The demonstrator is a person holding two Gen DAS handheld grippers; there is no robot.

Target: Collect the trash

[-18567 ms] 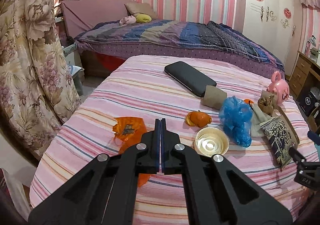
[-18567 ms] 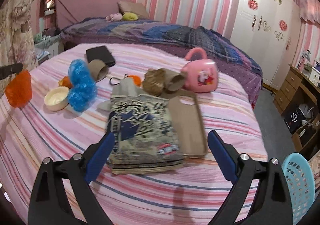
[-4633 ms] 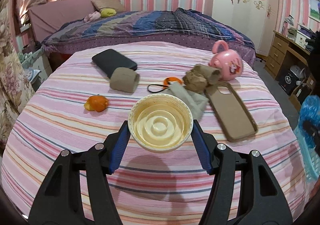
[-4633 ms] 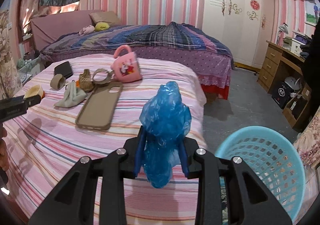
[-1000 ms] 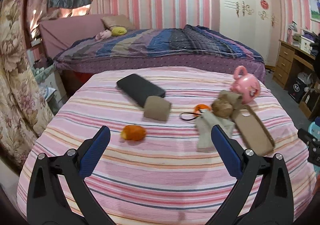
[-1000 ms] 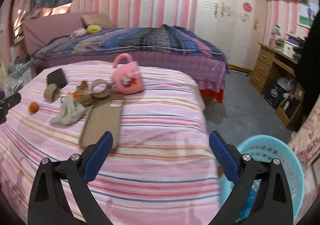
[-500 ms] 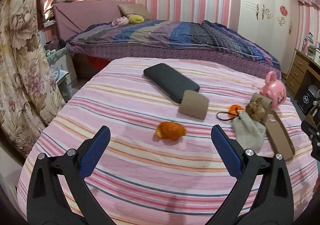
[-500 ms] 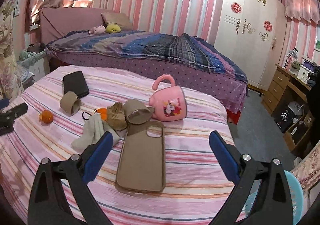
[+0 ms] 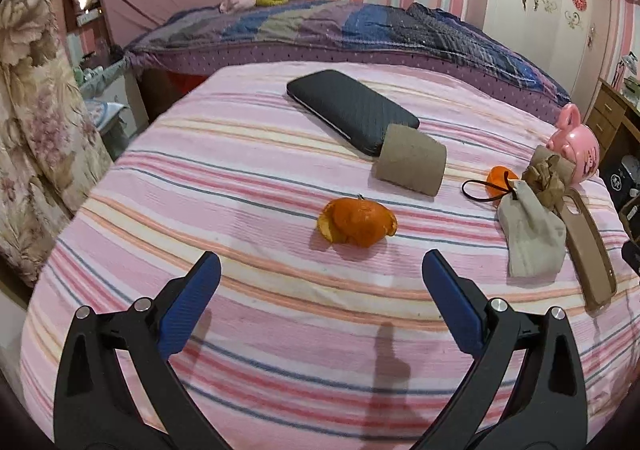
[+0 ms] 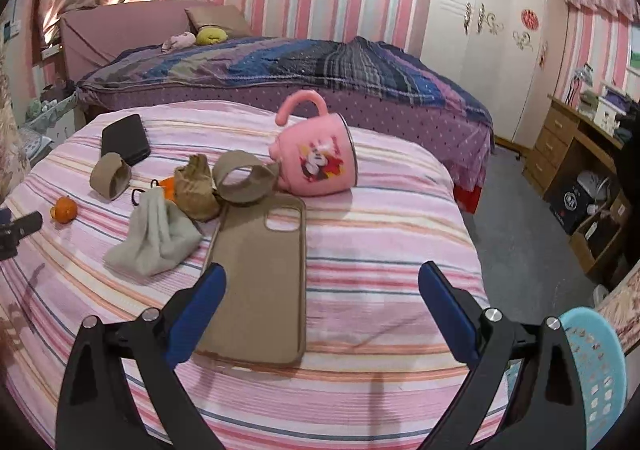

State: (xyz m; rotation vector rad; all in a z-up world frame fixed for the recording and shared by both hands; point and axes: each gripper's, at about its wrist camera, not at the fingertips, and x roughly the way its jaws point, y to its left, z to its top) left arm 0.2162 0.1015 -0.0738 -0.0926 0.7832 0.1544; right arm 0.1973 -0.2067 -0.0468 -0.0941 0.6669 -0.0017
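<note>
The left hand-held gripper (image 9: 320, 282) has closed in on the orange peel (image 9: 357, 226), which lies straight ahead between its wide-apart jaws, long axis crosswise, far left of the right hand-held gripper (image 10: 322, 290), also spread empty, beside the blue basket (image 10: 592, 366).

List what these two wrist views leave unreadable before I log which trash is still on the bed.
- Blue basket: right wrist view, cut by the frame edge and the right gripper arm; contents unseen.
- Small orange item: left wrist view, half hidden by the grey pouch; peel or fruit unclear.
- Crumpled brown paper: what it holds is hidden by its folds.
- Left gripper: open, holding nothing.
</note>
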